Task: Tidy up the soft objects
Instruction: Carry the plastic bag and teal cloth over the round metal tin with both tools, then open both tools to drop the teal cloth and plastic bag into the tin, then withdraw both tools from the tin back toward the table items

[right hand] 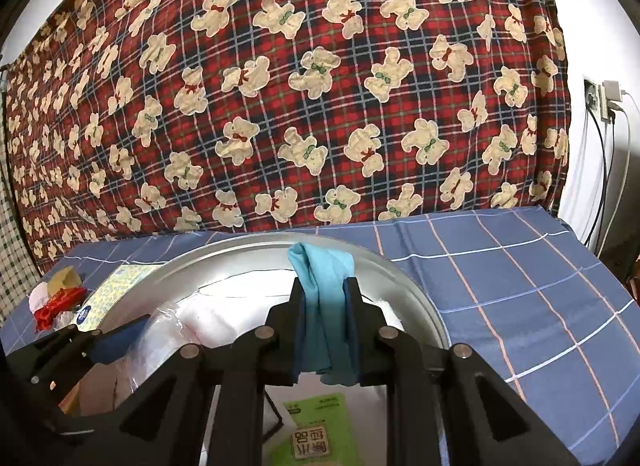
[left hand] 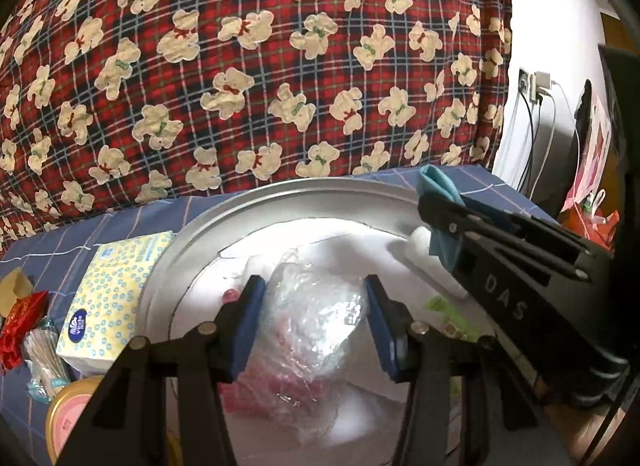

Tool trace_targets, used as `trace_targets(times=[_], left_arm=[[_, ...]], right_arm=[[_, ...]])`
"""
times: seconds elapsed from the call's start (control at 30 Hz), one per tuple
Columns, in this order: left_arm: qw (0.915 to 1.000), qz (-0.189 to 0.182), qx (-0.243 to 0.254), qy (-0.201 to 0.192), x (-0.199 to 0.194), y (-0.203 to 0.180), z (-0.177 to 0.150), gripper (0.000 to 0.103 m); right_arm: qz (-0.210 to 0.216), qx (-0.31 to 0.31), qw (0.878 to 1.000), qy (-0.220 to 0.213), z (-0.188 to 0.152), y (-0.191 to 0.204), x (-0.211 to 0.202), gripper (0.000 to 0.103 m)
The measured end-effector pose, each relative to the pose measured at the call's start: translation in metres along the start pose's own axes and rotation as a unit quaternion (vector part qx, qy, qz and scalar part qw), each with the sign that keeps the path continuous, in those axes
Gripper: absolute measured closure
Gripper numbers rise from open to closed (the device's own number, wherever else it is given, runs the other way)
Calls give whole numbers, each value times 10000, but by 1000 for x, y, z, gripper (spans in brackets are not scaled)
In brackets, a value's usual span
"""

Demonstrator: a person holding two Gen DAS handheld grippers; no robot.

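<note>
A round metal basin [left hand: 280, 193] sits on a blue checked sheet and holds white soft items, a green packet [right hand: 316, 426] and a clear plastic bag [left hand: 312, 322] with pink contents. My left gripper [left hand: 314, 318] is over the basin with its blue pads against both sides of the plastic bag. My right gripper [right hand: 323, 318] is shut on a teal cloth [right hand: 324, 290] and holds it above the basin's far part; the right gripper also shows in the left wrist view [left hand: 440, 205], with the teal cloth [left hand: 438, 185] in it. The basin shows in the right wrist view [right hand: 400, 278].
A yellow tissue pack [left hand: 116, 290], red wrapper [left hand: 18, 322], a bag of cotton swabs [left hand: 44, 362] and a tin [left hand: 72, 410] lie left of the basin. A red plaid bear quilt [left hand: 256, 65] rises behind. Cables and a wall socket [left hand: 536, 85] are at right.
</note>
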State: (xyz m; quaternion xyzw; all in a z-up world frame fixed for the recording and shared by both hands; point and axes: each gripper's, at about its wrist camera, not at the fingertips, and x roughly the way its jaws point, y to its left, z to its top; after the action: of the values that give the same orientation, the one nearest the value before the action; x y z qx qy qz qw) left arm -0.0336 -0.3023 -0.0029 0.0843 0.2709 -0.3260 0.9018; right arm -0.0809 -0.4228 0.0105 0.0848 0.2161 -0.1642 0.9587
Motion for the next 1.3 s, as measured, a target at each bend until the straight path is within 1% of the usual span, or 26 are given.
trace_targets(times=[0.1,0.17,0.2,0.23,0.27,0.3,0.33,0.37,0.4,0.43,0.53,0.63,0.7,0.77,0.9,0.97,1.03,1.1,1.13,1.17,1.23,1.3], left_arm=[[10000,30,49,-36,0,-1,-1,52],[9999,72,74,-65,-1,-1,-1,50],[9999,82,85,-70,-1,-1,-2,47],[9999,96,92,-77,-1,-1,-2,38],[9998,111,90,-134,-3,-2,-2,27],[9996,158,116,-182,-4,-2,-2,22],[9993,210,165,-245,-7,-4,-2,10],[9988,255,222,-349,-10,-5,-3,4],[9985,273,246,-400,-12,-6,-3,3],[9980,294,281,-488,-15,-7,-3,3],[9971,286,307,-641,-22,-7,-3,2],[9970,258,263,-684,-24,-4,-3,2],[9973,228,214,-668,-25,-2,-3,2],[9974,172,162,-683,-28,1,-3,2],[9962,223,127,-829,-36,4,-4,2],[9957,237,117,-893,-41,8,-6,2],[9952,282,122,-929,-44,12,-7,2],[9946,379,141,-957,-47,17,-10,2],[9944,415,147,-962,-48,19,-11,2],[9939,492,151,-970,-49,23,-13,2],[9934,580,119,-978,-52,30,-16,2],[9935,588,31,-969,-56,38,-18,2]], right_arm=[[77,28,10000,39,0,0,2,83],[139,63,9999,75,-1,-1,2,82],[194,85,9997,116,-1,-1,3,80],[238,107,9995,156,-1,-1,3,72],[261,127,9994,169,-1,-1,3,59],[273,147,9994,146,-2,-2,1,51],[272,175,9995,47,-1,-3,-3,36],[259,195,9995,-58,-1,-4,-7,26],[243,226,9992,-204,0,-5,-13,24],[236,276,9987,-371,1,-8,-19,24],[195,514,9964,-647,3,-17,-29,23],[195,752,9950,-630,4,-26,-28,23],[303,929,9935,-581,4,-31,-27,23],[329,993,9925,-630,4,-32,-29,23],[150,919,9918,-870,2,-29,-36,23],[34,859,9905,-1071,0,-26,-42,23],[-50,764,9875,-1377,-1,-21,-52,23],[-119,634,9854,-1577,-1,-14,-59,21],[-169,590,9850,-1614,-1,-12,-60,15],[-238,528,9842,-1672,-2,-8,-62,13],[-261,465,9834,-1736,-2,-5,-64,13],[-294,438,9829,-1766,-4,-3,-65,13]])
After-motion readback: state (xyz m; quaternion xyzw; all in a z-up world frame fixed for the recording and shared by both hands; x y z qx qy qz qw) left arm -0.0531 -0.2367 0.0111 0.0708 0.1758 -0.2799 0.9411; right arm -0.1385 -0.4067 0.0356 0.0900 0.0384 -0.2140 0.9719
